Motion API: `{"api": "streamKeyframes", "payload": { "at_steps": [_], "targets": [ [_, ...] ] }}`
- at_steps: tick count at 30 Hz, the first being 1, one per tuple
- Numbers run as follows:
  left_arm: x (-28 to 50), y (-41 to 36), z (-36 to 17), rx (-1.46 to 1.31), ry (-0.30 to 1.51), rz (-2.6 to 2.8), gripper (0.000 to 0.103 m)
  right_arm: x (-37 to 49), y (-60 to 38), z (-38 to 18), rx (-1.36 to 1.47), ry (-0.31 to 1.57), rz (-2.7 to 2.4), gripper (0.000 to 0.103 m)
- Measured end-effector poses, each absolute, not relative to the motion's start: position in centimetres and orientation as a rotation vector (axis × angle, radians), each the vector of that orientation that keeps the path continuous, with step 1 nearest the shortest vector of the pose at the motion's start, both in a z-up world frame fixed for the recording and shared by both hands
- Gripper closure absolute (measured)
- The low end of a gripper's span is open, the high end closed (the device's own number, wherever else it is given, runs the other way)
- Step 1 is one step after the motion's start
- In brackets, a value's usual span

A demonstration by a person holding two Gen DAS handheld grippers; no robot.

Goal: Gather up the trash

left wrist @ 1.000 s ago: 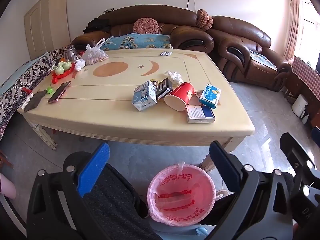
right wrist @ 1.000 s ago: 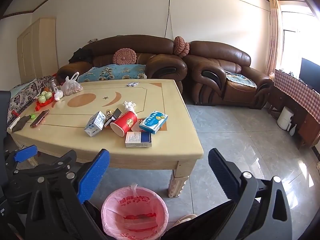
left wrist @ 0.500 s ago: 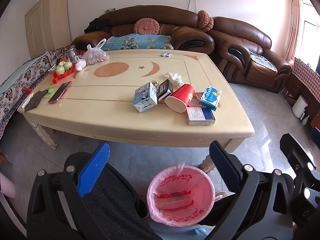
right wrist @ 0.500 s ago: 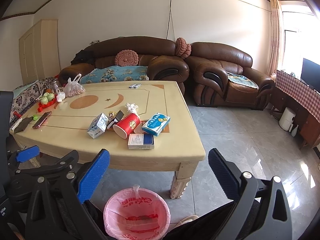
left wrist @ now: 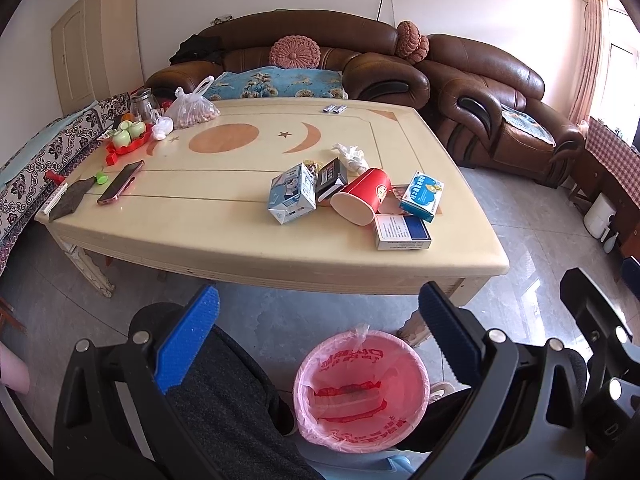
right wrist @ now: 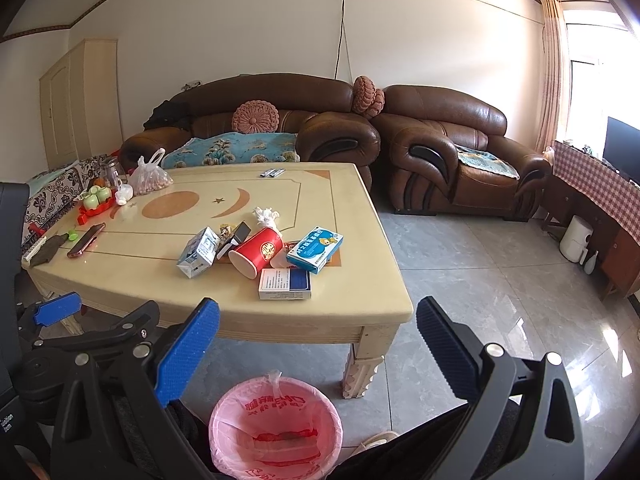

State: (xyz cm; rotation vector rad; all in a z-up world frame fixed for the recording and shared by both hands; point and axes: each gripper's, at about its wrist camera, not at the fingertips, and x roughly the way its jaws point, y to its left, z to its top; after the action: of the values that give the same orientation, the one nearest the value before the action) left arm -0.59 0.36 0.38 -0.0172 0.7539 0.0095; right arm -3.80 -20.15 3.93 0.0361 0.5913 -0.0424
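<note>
Both our left gripper (left wrist: 318,312) and right gripper (right wrist: 318,320) gape wide, empty, short of the table (right wrist: 360,308). We judge the pink-lined bin (right wrist: 276,424) sits below so the tipped red cup (right wrist: 258,252) and cartons drop in.

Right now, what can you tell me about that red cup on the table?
The red cup looks like paper, with a pale inside and a gold emblem on its side. It lies tipped over on the table, mouth toward the near edge. It seems empty. A dark box sits against one side, a white-and-blue box right by its mouth.
</note>
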Motion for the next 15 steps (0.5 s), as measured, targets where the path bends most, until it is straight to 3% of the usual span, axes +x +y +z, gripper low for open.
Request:
{"api": "streamKeyframes", "payload": {
  "at_steps": [15],
  "targets": [
    [-0.65,0.38,0.38,-0.019,0.754,0.012,0.005,-3.91,-20.02,4.01,0.040,0.592,-0.039,0.006]
  ]
}}
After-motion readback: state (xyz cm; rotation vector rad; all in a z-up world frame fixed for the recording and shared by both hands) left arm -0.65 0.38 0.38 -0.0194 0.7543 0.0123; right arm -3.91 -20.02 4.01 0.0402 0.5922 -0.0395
